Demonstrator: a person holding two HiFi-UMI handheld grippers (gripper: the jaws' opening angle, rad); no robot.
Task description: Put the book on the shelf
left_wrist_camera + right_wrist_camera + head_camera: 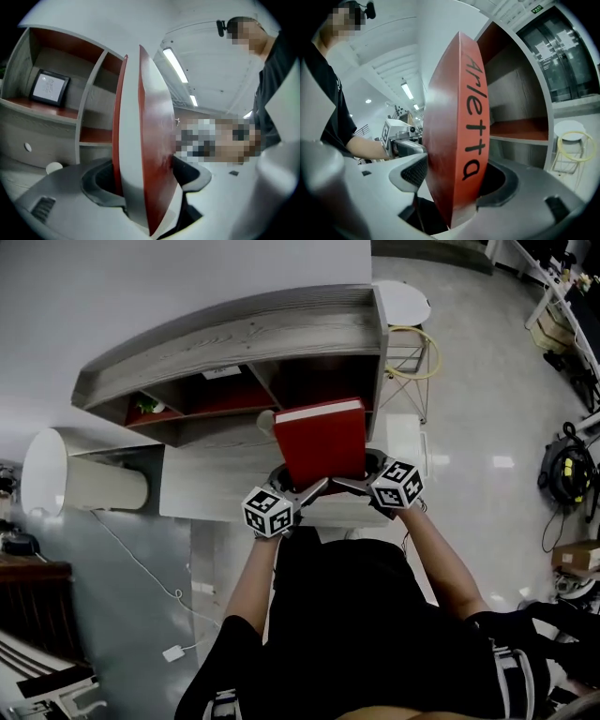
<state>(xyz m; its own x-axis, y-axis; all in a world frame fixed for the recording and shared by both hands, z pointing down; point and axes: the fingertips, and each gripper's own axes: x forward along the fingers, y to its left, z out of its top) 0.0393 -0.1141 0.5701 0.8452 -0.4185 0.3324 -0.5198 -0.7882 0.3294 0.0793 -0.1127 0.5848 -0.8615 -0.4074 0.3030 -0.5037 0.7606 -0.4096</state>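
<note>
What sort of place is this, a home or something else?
Probably a lab or workshop: a shelf unit on a glossy floor, a black machine with cables nearby, strip ceiling lights.

The book (pixel 323 442) is just before the shelf (pixel 234 338).

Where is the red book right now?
Centre of the head view: the red book, held by left tool and right tool, before the right compartment of the shelf.
</note>
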